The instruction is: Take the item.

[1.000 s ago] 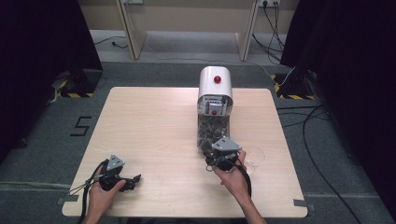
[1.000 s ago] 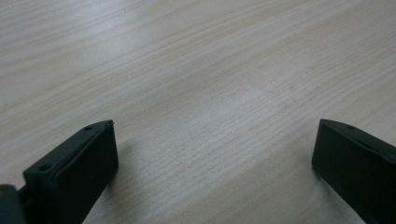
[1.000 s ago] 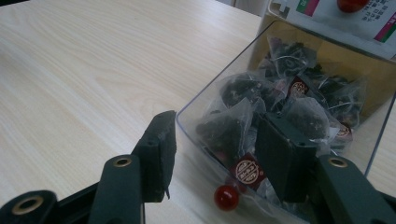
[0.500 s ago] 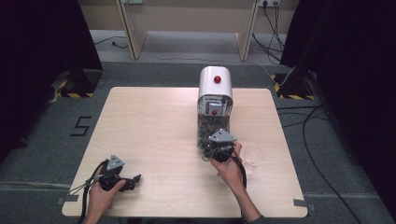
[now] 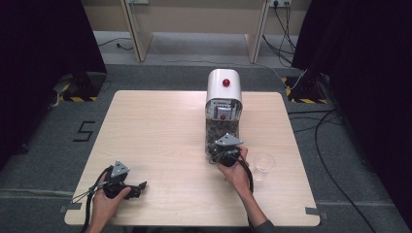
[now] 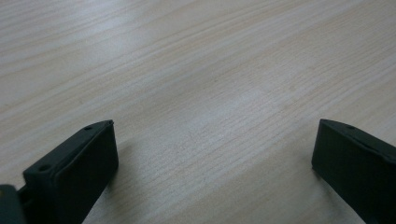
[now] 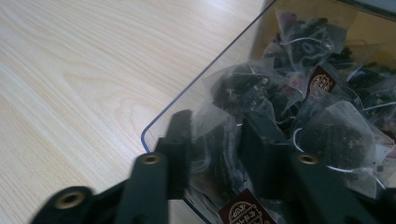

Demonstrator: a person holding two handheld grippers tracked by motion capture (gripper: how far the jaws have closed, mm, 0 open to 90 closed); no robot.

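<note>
A clear tray (image 7: pixel 187 93) holds several pyramid tea bags with dark tags. It stands in front of a white dispenser (image 5: pixel 224 87) with a red button. My right gripper (image 7: pixel 217 135) reaches down into the tray's near corner. Its jaws have just been closing, and one tea bag (image 7: pixel 215 156) fills the gap between them. In the high view the right gripper (image 5: pixel 222 151) sits at the tray's (image 5: pixel 221 132) front end. My left gripper (image 5: pixel 142 187) rests near the table's front left, open (image 6: pixel 212 140) over bare wood with nothing between its jaws.
A clear plastic cup (image 5: pixel 264 163) stands on the table just right of my right hand. The wooden table (image 5: pixel 160 126) has free room to the left of the dispenser. Cables lie on the floor at the right.
My right gripper has moved away from the cup, forward and slightly left into the tray of tea bags. The left gripper has stayed put.
</note>
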